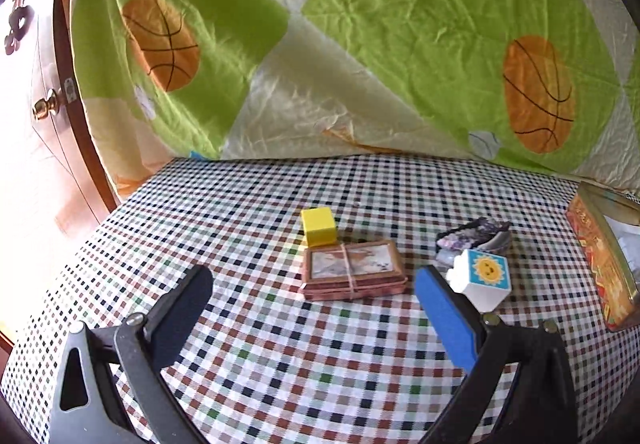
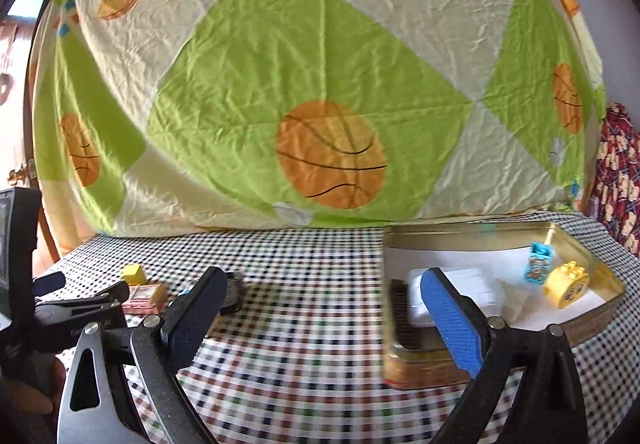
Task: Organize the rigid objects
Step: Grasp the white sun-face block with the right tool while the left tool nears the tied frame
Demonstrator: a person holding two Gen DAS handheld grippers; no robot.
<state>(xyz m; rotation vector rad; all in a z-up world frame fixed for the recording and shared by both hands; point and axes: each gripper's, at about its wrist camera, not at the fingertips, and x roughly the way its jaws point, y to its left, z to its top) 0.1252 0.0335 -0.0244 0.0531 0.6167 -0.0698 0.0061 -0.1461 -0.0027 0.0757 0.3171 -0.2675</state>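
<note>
Card bundle (image 1: 354,270), flat, long axis left-right

Home bedroom: basketball-print quilt (image 2: 320,103), wooden door (image 1: 52,115), checked tablecloth (image 1: 280,344).

A wrinkled green-and-cream sheet printed with orange basketballs (image 2: 331,159) hangs behind the table, whose top is covered by a small-checked cloth (image 1: 280,344). At far left stands a dark wooden door (image 1: 76,131) with a brass knob (image 1: 45,108), washed in bright daylight. A red patterned fabric (image 2: 618,171) shows at the right edge.

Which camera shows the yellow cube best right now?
The left wrist view: the yellow cube sits sharp and unobstructed behind the tied card bundle. The right wrist view shows it only small, blurred, far left.
</note>
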